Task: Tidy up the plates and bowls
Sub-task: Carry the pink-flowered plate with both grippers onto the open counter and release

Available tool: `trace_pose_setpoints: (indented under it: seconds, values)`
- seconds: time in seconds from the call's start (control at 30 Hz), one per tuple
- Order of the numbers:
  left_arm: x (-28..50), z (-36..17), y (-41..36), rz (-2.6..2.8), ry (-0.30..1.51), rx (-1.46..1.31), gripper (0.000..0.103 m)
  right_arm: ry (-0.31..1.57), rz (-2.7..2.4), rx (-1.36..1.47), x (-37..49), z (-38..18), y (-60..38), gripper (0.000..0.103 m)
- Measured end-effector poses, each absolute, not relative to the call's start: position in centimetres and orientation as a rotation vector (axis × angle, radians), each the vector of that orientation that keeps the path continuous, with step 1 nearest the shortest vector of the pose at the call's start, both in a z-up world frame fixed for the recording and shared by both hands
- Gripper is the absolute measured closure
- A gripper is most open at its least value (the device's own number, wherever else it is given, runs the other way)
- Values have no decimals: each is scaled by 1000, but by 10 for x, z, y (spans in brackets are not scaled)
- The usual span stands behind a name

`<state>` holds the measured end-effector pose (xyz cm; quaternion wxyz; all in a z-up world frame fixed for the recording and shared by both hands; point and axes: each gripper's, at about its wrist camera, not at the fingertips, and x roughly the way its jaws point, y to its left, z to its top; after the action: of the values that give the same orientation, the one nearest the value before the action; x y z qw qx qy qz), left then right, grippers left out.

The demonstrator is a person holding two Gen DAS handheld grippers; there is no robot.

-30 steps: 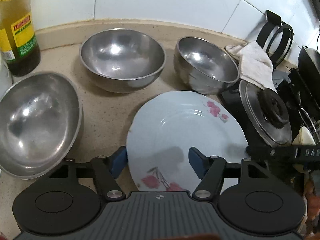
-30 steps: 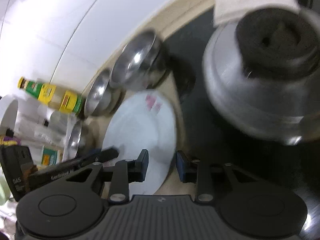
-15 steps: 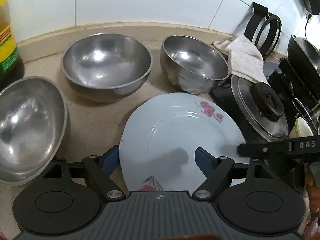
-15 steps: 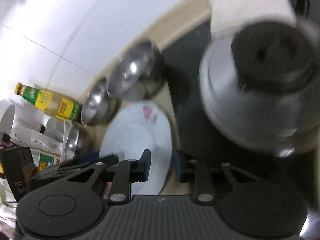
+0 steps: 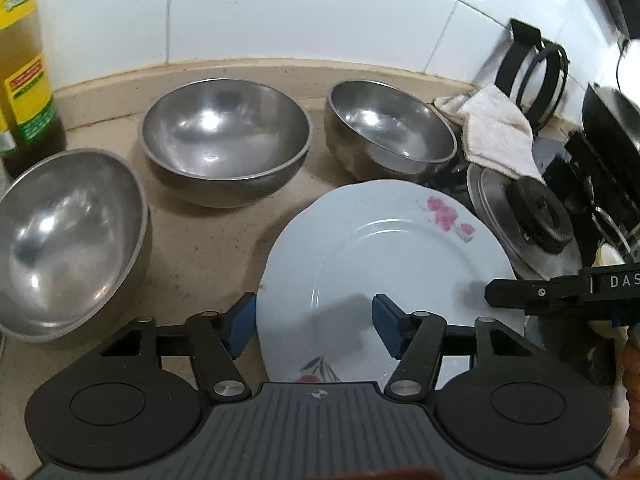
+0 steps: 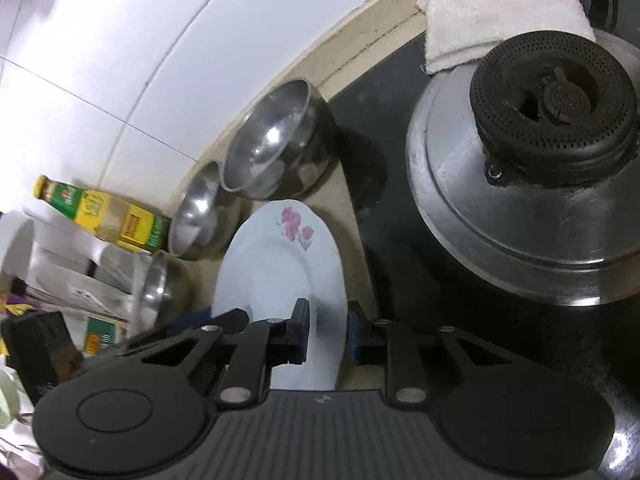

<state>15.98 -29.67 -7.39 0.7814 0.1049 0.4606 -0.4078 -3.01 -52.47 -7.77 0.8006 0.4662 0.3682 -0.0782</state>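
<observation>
**A:** The floral plate (image 5: 384, 264) is lying on the beige counter (image 5: 208, 248), its right rim beside the stove's burner cap (image 5: 536, 216) and overhanging the dark hob edge. Three steel bowls are sitting around it: the far right bowl (image 5: 390, 126), the middle bowl (image 5: 226, 136), and the near left bowl (image 5: 64, 236), all apart from one another.

**B:** So what am I doing well or badly with this pick-up?

**A:** You are working the plate's edge from two sides. Your right gripper (image 6: 326, 330) is straddling the right rim, one pad over the face, one under the lip. I'd judge you should be seating that rim deep between the pads before lifting, since glazed china is likely slippery.

**B:** Is the right one clamped yet?

**A:** Its jaws have just been closing and are standing narrow with the rim between them. They look pressed on the plate, though the under pad's contact is partly hidden.

**B:** And the left?

**A:** Your left gripper (image 5: 314, 328) is standing about half open, having just been closing from wider. Its left pad is sitting off the plate's left rim and its right pad over the plate's face. It is gripping nothing. Keep it low, and watch the oil bottle (image 5: 24, 76) at far left.
</observation>
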Motion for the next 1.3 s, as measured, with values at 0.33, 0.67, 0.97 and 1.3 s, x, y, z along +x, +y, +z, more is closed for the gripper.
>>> trace_pose_setpoints:
  seconds: [0.33,0.67,0.97,1.3]
  values:
    - [151,-37,-277,-853,924,165,35,744,-92,1023,-33,-51,-520,83]
    - [109,-2,-225,-760,862,125,35,755,38,1004,-40,-30,-493,83]
    - [68,-12,-159,-607,921,53,35,920,194,985,-44,-45,-434,83]
    - [44,-32,-124,-547,969,-3,35,1015,225,902,-51,-58,-398,83]
